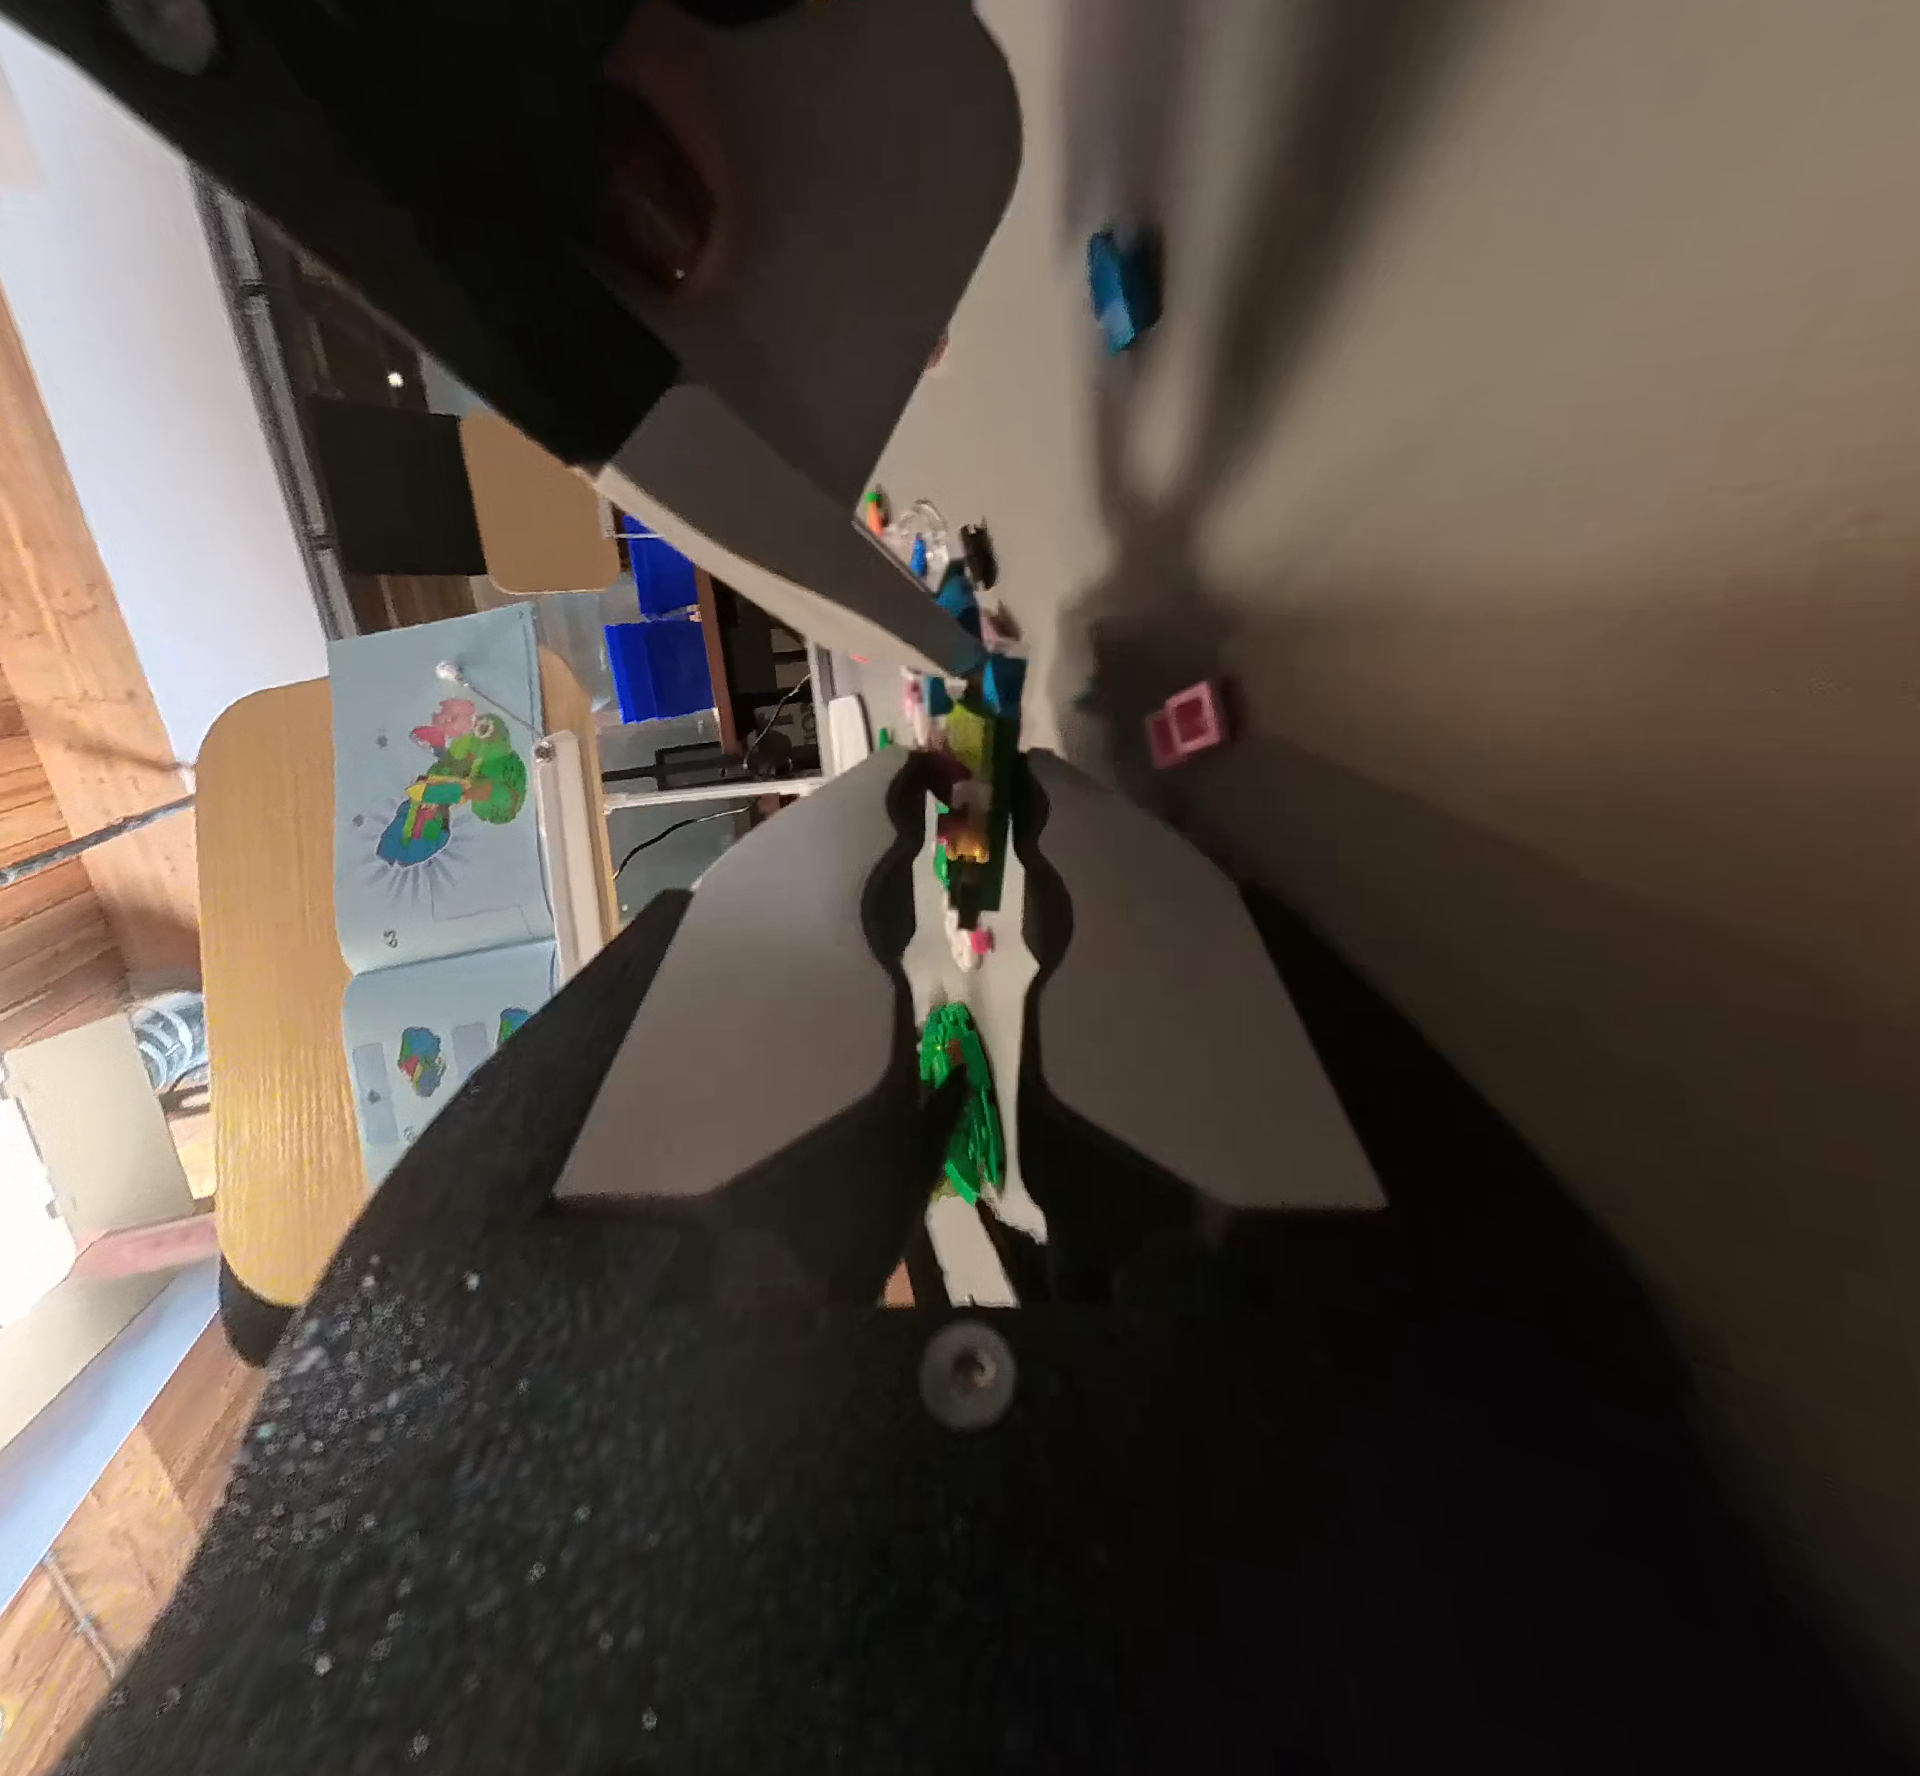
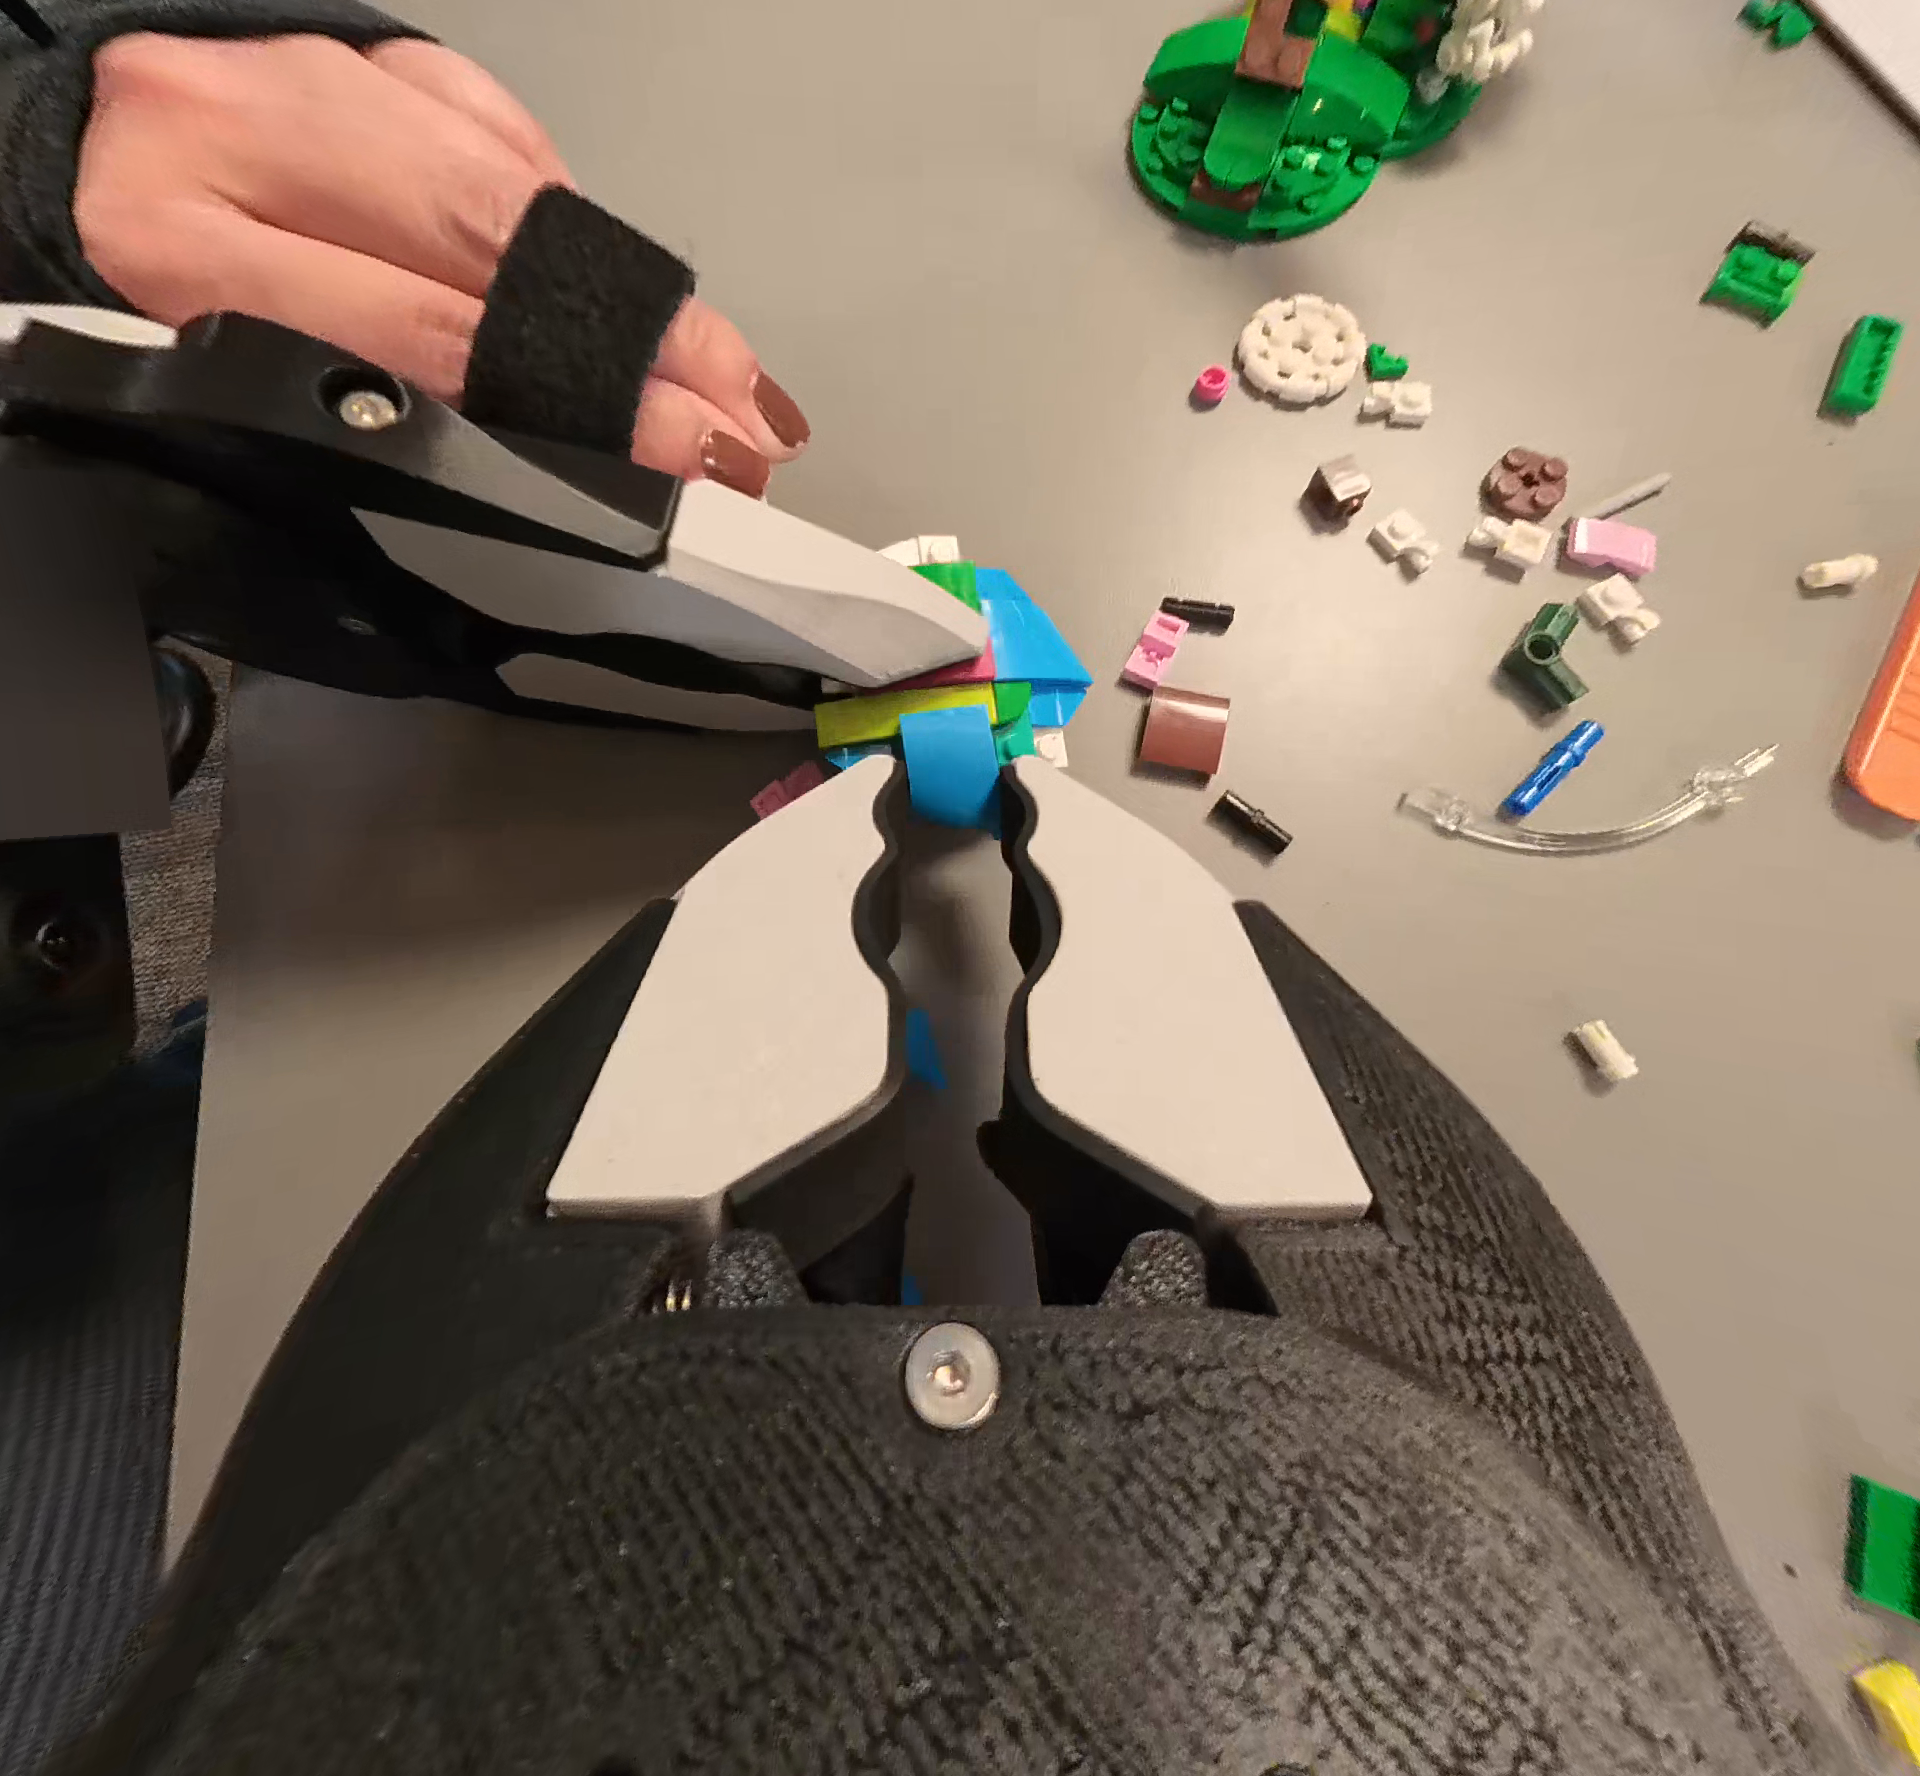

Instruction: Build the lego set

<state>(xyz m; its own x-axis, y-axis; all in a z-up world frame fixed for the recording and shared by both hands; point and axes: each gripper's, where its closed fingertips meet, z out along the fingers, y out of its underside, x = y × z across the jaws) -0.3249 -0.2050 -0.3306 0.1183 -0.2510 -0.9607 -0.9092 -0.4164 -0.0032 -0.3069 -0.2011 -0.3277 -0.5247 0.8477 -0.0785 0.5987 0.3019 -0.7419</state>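
Observation:
A small multi-coloured lego assembly (image 2: 1013,656) of blue, lime, magenta and green pieces is held above the grey table (image 2: 935,272) by both grippers. My right gripper (image 2: 956,776) is shut on its blue curved piece (image 2: 948,760) from below. My left gripper (image 2: 961,661) comes in from the left and is shut on the assembly's top side. In the left wrist view my left gripper (image 1: 977,770) clamps the assembly (image 1: 992,791) edge-on, and the right gripper's fingertip (image 1: 935,646) touches its blue end (image 1: 1003,677).
A green lego model (image 2: 1288,105) stands at the back. Loose pieces lie to the right: a white round plate (image 2: 1299,350), a brown curved piece (image 2: 1184,729), a clear curved part (image 2: 1590,822), an orange tool (image 2: 1891,729). A person's hand (image 2: 364,199) holds the left gripper. An instruction booklet (image 1: 436,791) stands behind.

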